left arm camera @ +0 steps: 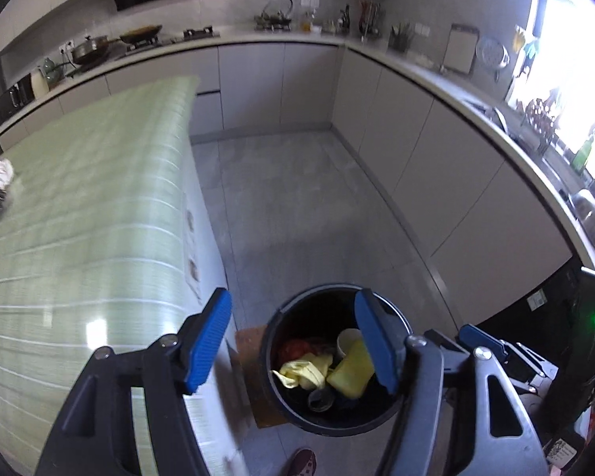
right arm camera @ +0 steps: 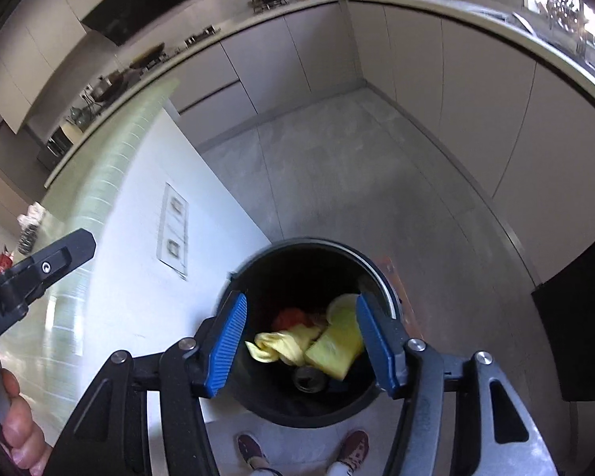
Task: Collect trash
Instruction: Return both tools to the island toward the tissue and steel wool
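While both point steeply down, we hold the left hand-held gripper (left arm camera: 293, 347) and right hand-held gripper (right arm camera: 301, 343) half open, empty, the bin (right arm camera: 380, 273) at six o'clock.

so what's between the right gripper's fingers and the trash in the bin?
Nothing. In the right wrist view the right gripper hangs open over the black bin; only air separates its fingers from the yellow trash lying inside.

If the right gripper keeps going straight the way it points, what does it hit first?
Probably the trash inside the black bin: the open right gripper looks down into its mouth, at the yellow cloth and yellow sponge-like block. Depth is hard to judge.
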`<action>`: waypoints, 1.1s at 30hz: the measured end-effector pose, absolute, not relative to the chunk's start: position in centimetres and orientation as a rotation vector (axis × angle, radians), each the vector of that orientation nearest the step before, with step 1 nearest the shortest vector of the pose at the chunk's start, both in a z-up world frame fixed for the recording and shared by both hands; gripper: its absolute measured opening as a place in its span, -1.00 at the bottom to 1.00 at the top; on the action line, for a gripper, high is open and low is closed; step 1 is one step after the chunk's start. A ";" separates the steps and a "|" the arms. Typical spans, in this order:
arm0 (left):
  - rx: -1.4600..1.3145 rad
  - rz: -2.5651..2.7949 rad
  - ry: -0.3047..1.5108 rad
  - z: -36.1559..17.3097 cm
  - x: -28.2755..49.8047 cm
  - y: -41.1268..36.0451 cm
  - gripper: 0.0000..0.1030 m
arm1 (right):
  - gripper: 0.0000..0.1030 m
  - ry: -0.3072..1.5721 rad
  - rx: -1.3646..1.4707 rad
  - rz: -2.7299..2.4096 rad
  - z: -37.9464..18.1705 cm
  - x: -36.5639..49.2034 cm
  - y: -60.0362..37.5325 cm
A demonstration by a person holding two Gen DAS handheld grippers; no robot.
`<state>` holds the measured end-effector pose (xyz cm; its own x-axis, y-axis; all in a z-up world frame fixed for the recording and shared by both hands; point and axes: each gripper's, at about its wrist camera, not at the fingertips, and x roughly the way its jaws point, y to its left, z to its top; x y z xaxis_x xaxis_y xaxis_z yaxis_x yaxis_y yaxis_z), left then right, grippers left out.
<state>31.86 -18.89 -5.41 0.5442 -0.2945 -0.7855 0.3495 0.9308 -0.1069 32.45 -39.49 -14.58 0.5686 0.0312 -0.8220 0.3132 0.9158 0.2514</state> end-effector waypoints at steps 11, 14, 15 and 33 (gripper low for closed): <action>0.007 -0.297 0.849 -1.4 31.9 -5.2 0.35 | 0.26 0.866 0.325 -0.049 -7.1 34.6 -25.3; -0.016 -0.259 0.830 -1.1 32.3 -0.2 0.38 | 0.29 0.851 0.295 -0.009 -5.9 35.8 -19.9; -0.020 -0.245 0.825 -1.0 32.5 1.5 0.38 | 0.30 0.848 0.287 0.003 -5.8 36.2 -18.3; -0.090 0.026 0.809 -2.4 41.2 22.5 0.39 | 0.40 0.869 0.204 0.219 -6.3 47.9 7.4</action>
